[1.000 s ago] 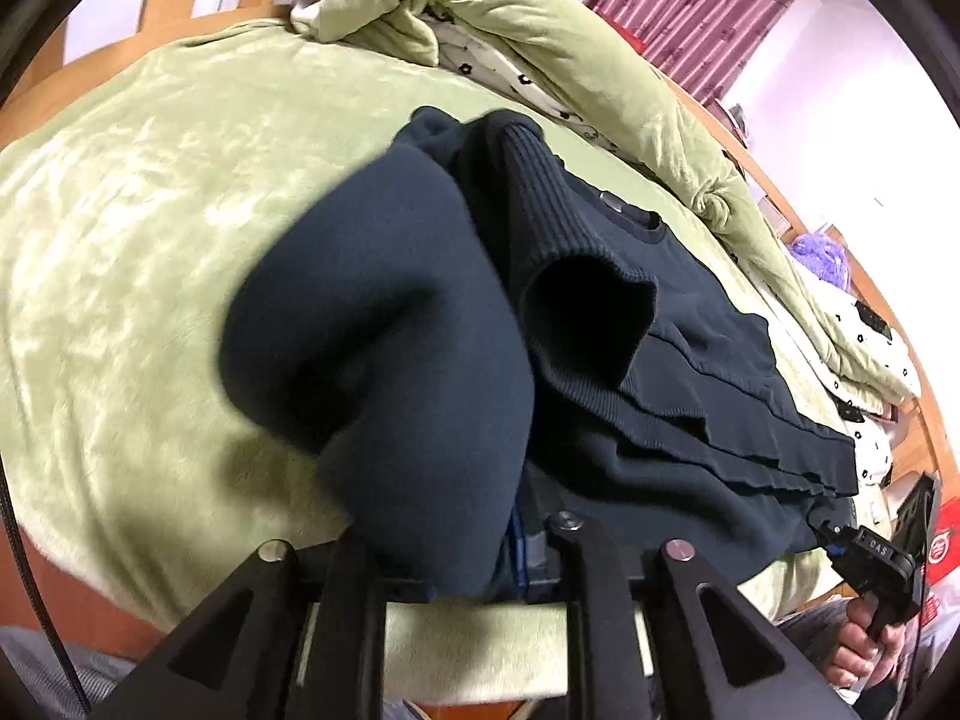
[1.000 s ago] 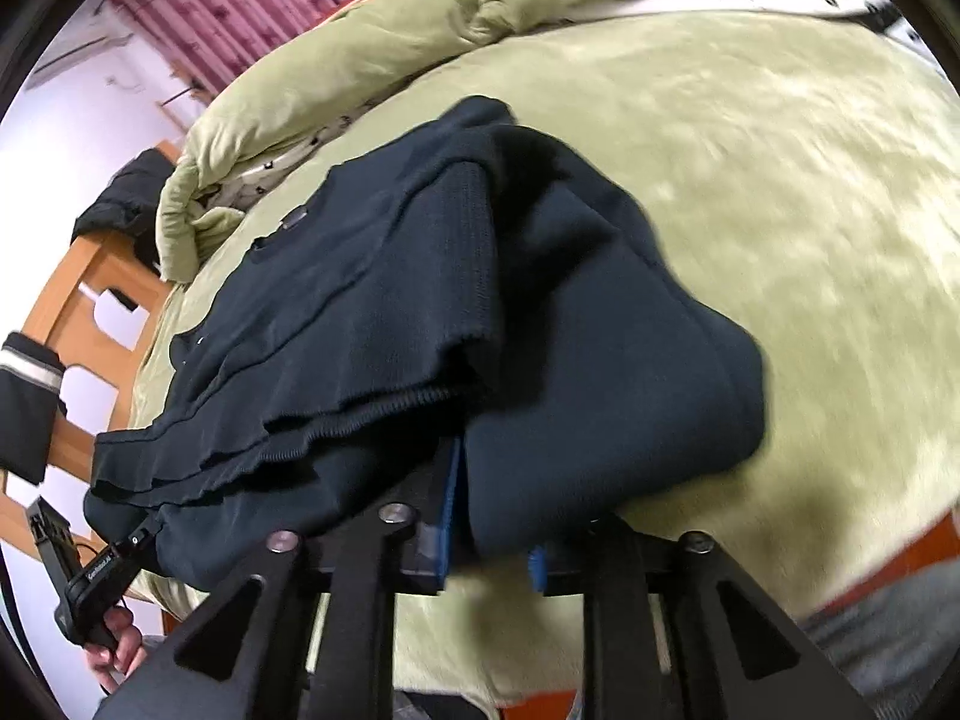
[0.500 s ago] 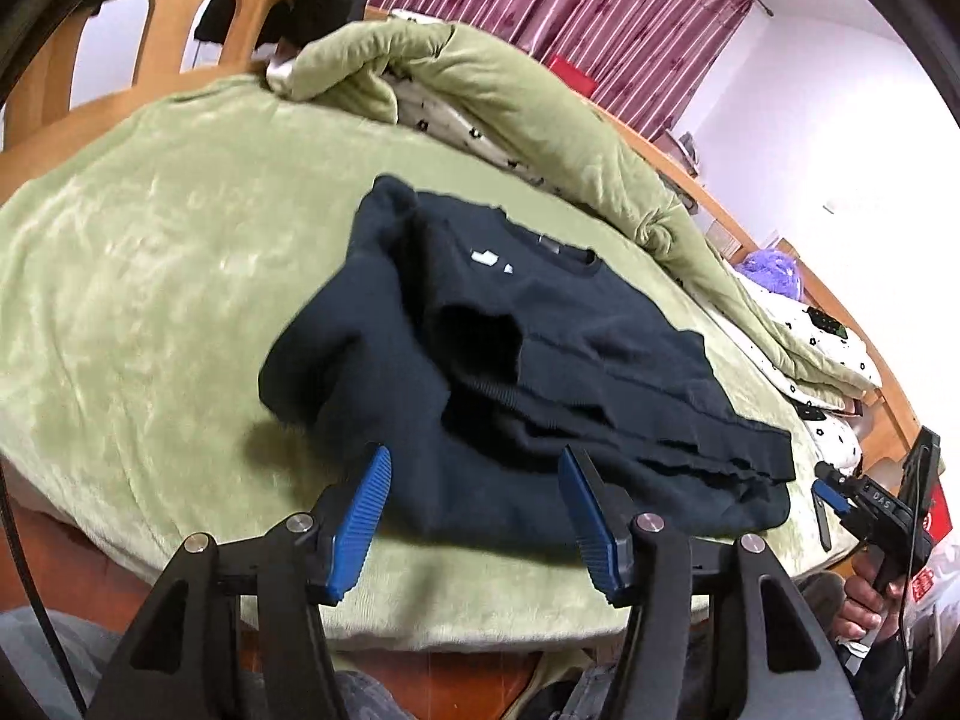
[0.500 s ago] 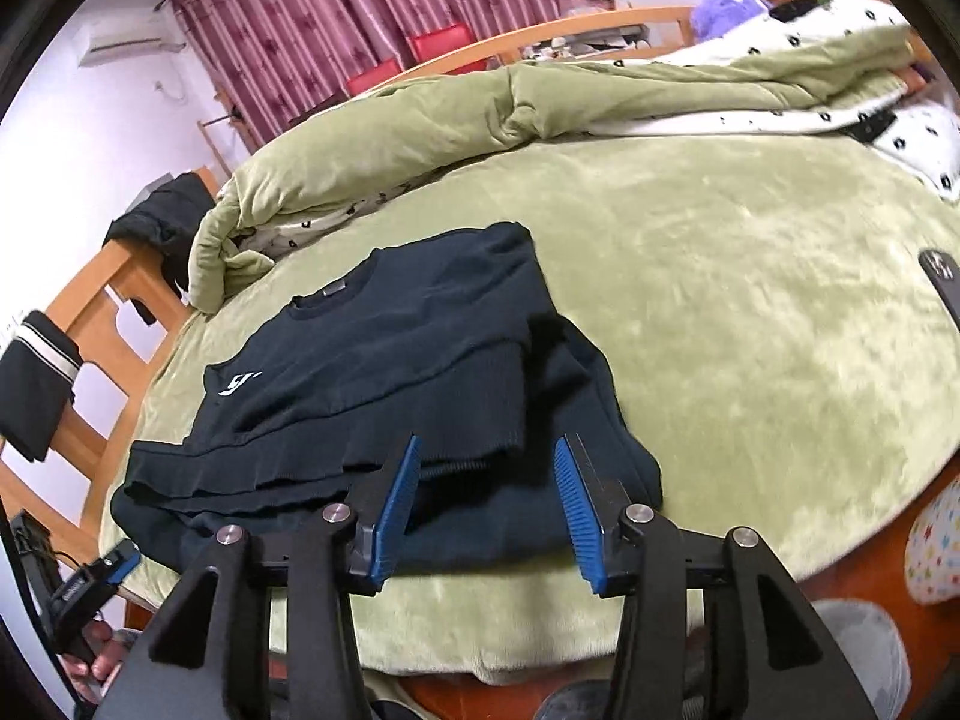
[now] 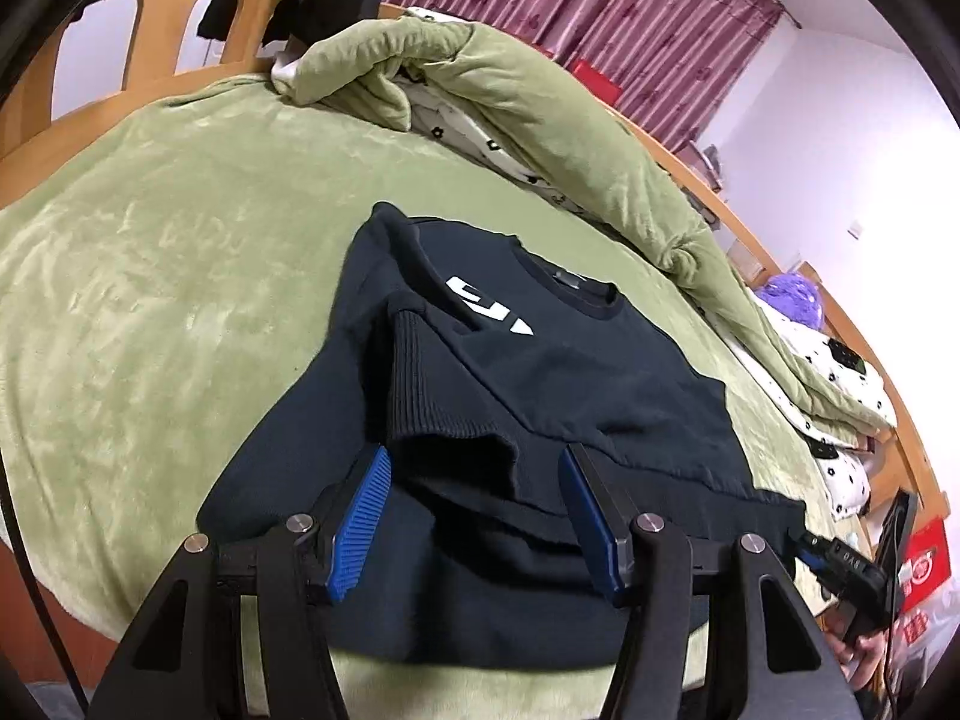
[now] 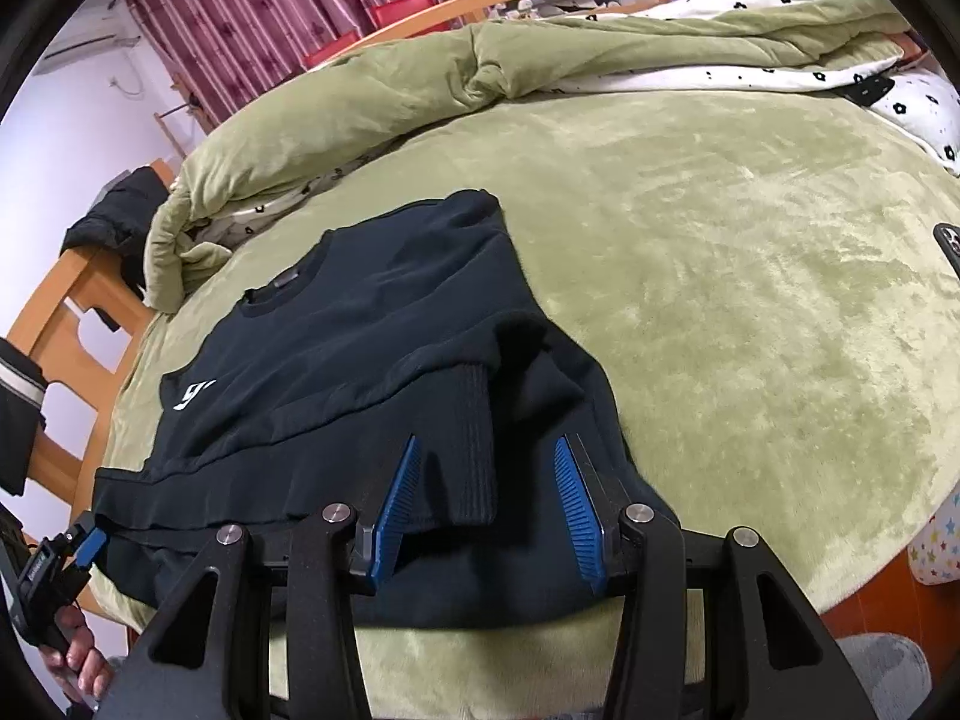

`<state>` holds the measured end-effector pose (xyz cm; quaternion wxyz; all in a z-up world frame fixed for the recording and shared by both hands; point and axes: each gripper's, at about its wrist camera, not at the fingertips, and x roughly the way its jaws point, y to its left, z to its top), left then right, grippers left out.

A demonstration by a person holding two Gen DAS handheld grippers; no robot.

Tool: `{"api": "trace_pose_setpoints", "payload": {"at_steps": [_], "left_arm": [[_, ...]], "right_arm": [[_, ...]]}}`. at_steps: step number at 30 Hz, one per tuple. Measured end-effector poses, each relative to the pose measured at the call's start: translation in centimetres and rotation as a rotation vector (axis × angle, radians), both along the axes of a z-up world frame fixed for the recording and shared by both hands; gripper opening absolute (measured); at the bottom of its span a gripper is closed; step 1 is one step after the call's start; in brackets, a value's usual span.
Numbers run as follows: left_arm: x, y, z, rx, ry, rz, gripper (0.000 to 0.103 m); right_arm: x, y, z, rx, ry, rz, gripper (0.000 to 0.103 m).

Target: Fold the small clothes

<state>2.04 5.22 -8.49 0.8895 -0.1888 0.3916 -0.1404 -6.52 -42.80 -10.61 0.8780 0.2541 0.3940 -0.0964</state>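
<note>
A dark navy sweatshirt [image 5: 570, 372] with a white chest logo lies flat on the green bed cover, both sleeves folded in over the body. Its ribbed cuff [image 5: 420, 384] lies just ahead of my left gripper [image 5: 474, 480], which is open and empty above the hem. In the right wrist view the sweatshirt [image 6: 360, 330] lies the same way, with the other ribbed cuff [image 6: 474, 444] between the blue pads of my right gripper [image 6: 486, 474], which is open and holds nothing. Each gripper also shows in the other's view, at the sweatshirt's far lower corner.
A rumpled green quilt [image 5: 510, 96] with white flowered lining is piled along the far side of the bed. A wooden headboard [image 5: 168, 30] stands at the left. A phone [image 6: 948, 246] lies at the right edge of the bed cover [image 6: 750, 276].
Both grippers let go of the sleeves, opened and drew back. The sleeves now lie folded on the sweatshirt's body.
</note>
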Motion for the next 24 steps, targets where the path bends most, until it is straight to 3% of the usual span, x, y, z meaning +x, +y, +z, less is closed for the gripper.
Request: {"api": "trace_pose_setpoints", "payload": {"at_steps": [3,4,6,7,10,14,17,24], "left_arm": [[0.8,0.1,-0.4,-0.012,0.030,0.014,0.052],[1.0,0.2,-0.4,-0.021,0.038,0.015,0.043],[1.3,0.2,-0.2,-0.037,0.040,0.012,0.028],[1.5,0.2,0.0,-0.036,0.032,0.013,0.015],[1.8,0.2,1.4,-0.036,-0.019,0.012,0.004],[2.8,0.7,3.6,-0.049,-0.087,0.041,0.002],[4.0,0.9,4.5,-0.042,-0.092,0.065,0.002],[5.1,2.1,3.1,-0.056,-0.010,0.055,0.002]], "right_arm": [[1.5,0.1,-0.7,0.013,0.030,0.021,0.046],[2.0,0.2,-1.0,0.021,0.041,0.032,0.042],[2.8,0.3,-1.1,0.055,0.048,0.058,0.020],[3.1,0.4,-1.0,0.054,0.050,0.055,0.018],[3.4,0.5,0.6,0.053,0.004,0.085,0.012],[4.1,0.5,3.3,0.093,-0.075,0.145,0.011],[5.4,0.4,4.9,0.124,-0.109,0.163,0.011],[7.7,0.0,4.3,0.082,-0.035,0.149,0.014]]}}
